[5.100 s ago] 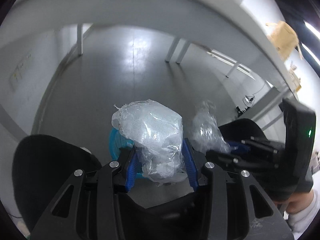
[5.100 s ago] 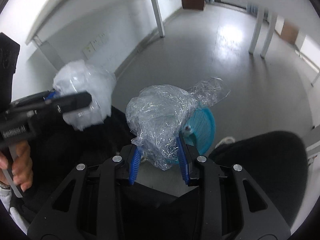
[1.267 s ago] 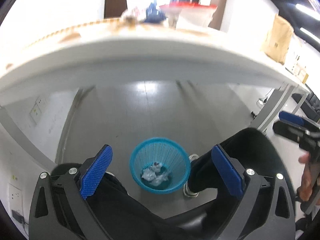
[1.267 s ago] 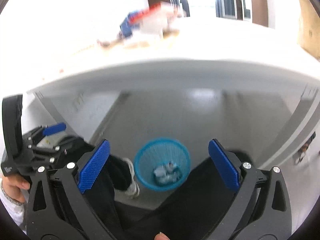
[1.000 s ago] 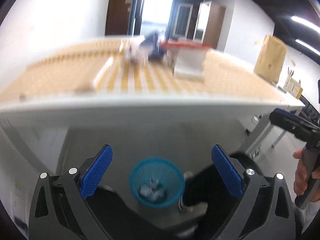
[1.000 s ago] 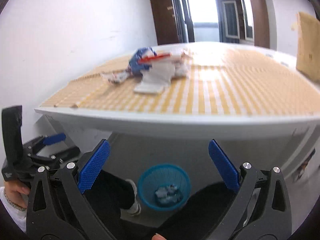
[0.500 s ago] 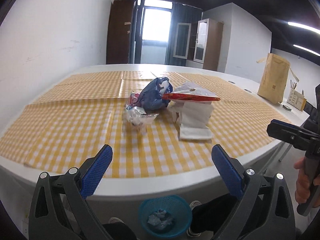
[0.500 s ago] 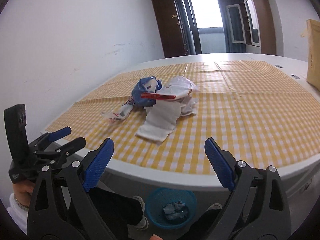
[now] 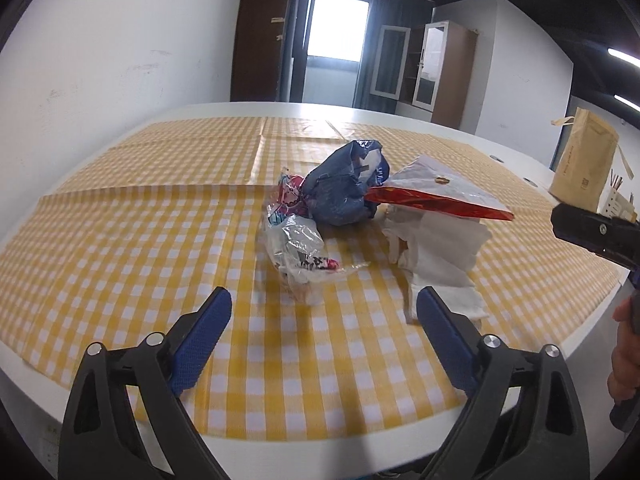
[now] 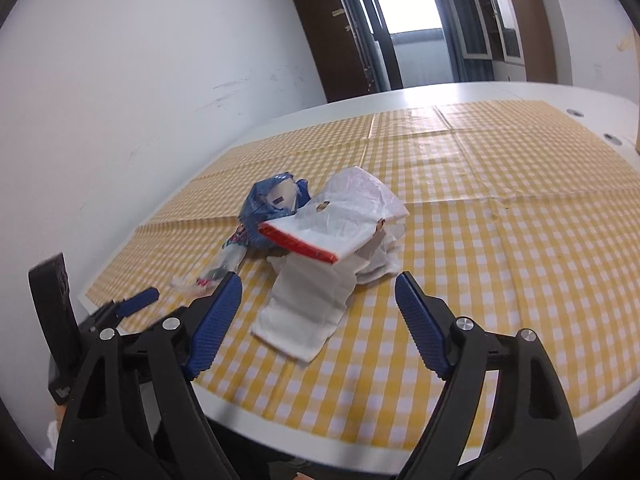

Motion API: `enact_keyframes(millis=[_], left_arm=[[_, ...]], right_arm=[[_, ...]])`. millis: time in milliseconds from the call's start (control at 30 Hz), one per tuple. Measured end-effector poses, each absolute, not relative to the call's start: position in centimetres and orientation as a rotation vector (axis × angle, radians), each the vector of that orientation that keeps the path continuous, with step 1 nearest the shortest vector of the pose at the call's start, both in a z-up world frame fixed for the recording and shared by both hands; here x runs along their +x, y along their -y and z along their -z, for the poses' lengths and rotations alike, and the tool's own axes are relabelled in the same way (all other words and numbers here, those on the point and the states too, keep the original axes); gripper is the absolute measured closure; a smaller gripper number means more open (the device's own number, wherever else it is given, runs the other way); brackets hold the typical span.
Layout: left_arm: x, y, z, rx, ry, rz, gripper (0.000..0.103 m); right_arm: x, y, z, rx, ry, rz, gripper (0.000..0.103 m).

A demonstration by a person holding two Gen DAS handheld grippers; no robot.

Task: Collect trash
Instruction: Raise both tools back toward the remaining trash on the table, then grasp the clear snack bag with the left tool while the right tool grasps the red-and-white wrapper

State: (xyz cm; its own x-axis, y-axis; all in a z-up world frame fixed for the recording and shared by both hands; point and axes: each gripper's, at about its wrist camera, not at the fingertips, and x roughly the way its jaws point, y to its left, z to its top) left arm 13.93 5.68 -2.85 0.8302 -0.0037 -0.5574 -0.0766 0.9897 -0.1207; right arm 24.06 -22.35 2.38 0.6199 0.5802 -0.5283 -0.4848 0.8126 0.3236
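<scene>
While poised above the near edge of the table (image 9: 240, 436), left gripper (image 9: 323, 307) and right gripper (image 10: 318, 286) both with jaws wide apart, lately closing a little, nothing between the blue pads. Ahead of the left gripper: clear crumpled wrapper (image 9: 298, 252) on the yellow checked cloth (image 9: 140, 248), crumpled blue bag (image 9: 346, 192) just beyond it. Ahead of the right gripper: folded white paper (image 10: 310, 300), lying partly under a white pouch with red edge (image 10: 340, 226); blue bag touching the pouch on its left. Far right of the left gripper: brown paper bag (image 9: 582, 156), upright, well apart from the trash heap.
</scene>
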Motion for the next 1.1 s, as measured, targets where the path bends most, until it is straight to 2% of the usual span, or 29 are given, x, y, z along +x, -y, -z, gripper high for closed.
enact_keyframes(millis=[300,400,433,467,633,767,867,1100], left_arm=[[16.5,-6.2,4.0,-0.164,-0.641,-0.069,0.037],[16.7,-6.4,4.2,-0.168,-0.648,-0.071,0.050],[16.8,-6.5,4.3,-0.169,-0.652,-0.072,0.063],[16.8,-6.6,4.4,-0.172,-0.659,-0.072,0.070],[16.5,-7.1,4.4,-0.198,-0.638,-0.047,0.078],[15.6,-7.0,3.9,-0.198,-0.607,-0.040,0.079],[14.9,-6.9,3.5,-0.195,-0.589,-0.044,0.085],[13.1,-7.6,2.2,-0.221,-0.538,-0.062,0.087]], right_arm=[[29.4,21.4,-1.0,0.264,-0.778,-0.645,0.046],[30.4,21.1,-0.7,0.294,-0.814,-0.653,0.050],[30.7,20.9,-0.6,0.296,-0.827,-0.662,0.054],[30.9,20.8,-0.5,0.297,-0.834,-0.666,0.058],[31.1,20.4,-0.5,0.287,-0.842,-0.661,0.079],[31.0,20.6,-1.0,0.279,-0.817,-0.659,0.094],[30.6,21.2,-1.4,0.280,-0.792,-0.645,0.100],[28.3,21.9,-3.9,0.246,-0.684,-0.655,0.101]])
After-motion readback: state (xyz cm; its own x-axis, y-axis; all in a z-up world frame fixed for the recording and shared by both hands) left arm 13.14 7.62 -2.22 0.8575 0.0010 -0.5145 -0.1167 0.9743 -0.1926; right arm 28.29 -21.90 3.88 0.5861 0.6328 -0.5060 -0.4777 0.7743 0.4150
